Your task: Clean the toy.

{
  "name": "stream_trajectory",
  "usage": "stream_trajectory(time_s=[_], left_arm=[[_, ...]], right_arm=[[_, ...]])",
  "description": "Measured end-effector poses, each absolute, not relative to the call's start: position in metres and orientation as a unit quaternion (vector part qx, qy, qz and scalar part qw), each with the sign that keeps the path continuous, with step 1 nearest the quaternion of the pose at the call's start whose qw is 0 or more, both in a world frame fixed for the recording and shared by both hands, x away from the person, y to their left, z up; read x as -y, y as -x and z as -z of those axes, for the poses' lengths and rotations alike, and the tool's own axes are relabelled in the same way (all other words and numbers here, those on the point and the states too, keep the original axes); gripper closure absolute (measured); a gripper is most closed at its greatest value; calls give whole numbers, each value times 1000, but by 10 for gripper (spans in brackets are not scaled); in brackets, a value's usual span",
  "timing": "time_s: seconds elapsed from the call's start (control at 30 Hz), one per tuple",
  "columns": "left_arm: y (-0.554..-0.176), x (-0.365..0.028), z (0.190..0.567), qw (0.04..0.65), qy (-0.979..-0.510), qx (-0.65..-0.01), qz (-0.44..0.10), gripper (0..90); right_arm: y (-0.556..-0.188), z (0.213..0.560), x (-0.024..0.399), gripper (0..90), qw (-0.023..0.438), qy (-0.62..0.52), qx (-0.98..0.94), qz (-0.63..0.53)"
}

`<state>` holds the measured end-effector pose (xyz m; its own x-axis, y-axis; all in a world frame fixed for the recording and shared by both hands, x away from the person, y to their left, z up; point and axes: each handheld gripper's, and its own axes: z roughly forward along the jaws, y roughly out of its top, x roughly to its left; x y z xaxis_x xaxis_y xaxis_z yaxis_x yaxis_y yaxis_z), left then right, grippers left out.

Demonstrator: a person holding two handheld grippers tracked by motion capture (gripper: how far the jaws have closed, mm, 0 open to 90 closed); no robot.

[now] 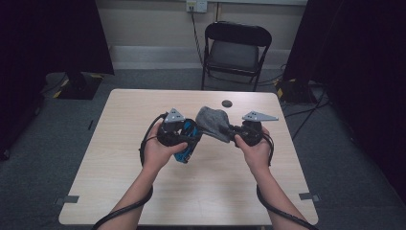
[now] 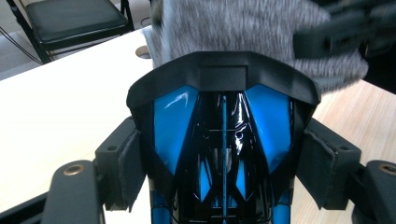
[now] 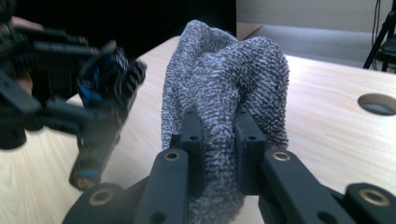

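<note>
Hands meet above the wooden table [image 1: 143,191]: left gripper [image 1: 184,139] has its jaws clamped on a blue-and-black toy car [image 2: 223,154], and beside it right gripper [image 1: 230,130] pinches a grey sock [image 3: 224,93], held just off the tabletop.

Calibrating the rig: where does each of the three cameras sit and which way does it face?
High view: above the person's side, looking forward and down at the table; both forearms, left hand-held gripper and right hand-held gripper show.
Left gripper view: rides the left hand-held gripper, looking along its jaws clamped on a blue and black shoe.
Right gripper view: rides the right hand-held gripper, jaws pinching a grey sock.
Shared: all three views show the sock and the shoe.
</note>
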<state>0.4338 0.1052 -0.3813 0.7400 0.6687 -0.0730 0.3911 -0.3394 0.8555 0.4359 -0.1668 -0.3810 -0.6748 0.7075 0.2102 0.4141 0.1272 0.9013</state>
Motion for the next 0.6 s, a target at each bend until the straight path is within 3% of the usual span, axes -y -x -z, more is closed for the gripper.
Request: stream_trajectory(time_s=[0.6], left_arm=[[-434, -102, 381, 471, -804, -329, -152, 255]], right_arm=[[-429, 383, 140, 776, 110, -349, -759, -539]])
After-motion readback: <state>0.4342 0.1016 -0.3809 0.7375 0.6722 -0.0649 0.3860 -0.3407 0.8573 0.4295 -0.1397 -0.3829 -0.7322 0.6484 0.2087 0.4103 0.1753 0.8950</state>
